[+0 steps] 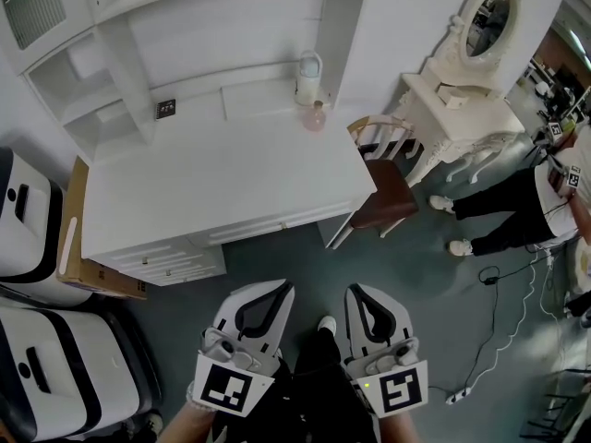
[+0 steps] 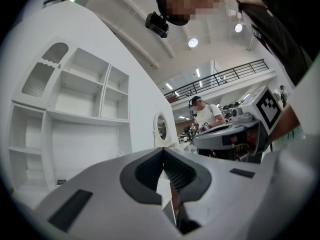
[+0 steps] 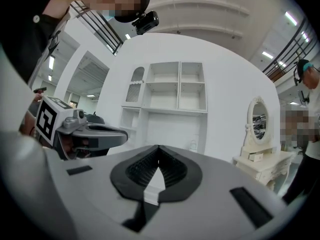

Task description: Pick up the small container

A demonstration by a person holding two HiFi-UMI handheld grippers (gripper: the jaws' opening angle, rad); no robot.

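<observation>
A: What did the head view show of the container?

B: Container (image 1: 316, 116): small, pale pink, rounded, seemingly translucent. It stood on the white desk (image 1: 185, 192), toward the back right corner.

A: And its pose and neighbours?

B: It looked upright, though it was too small to be sure. It sat just in front of a taller white jar (image 1: 308, 77) by the back wall; whether the two touched could not be told. In the right gripper view it was too small to make out.
</observation>
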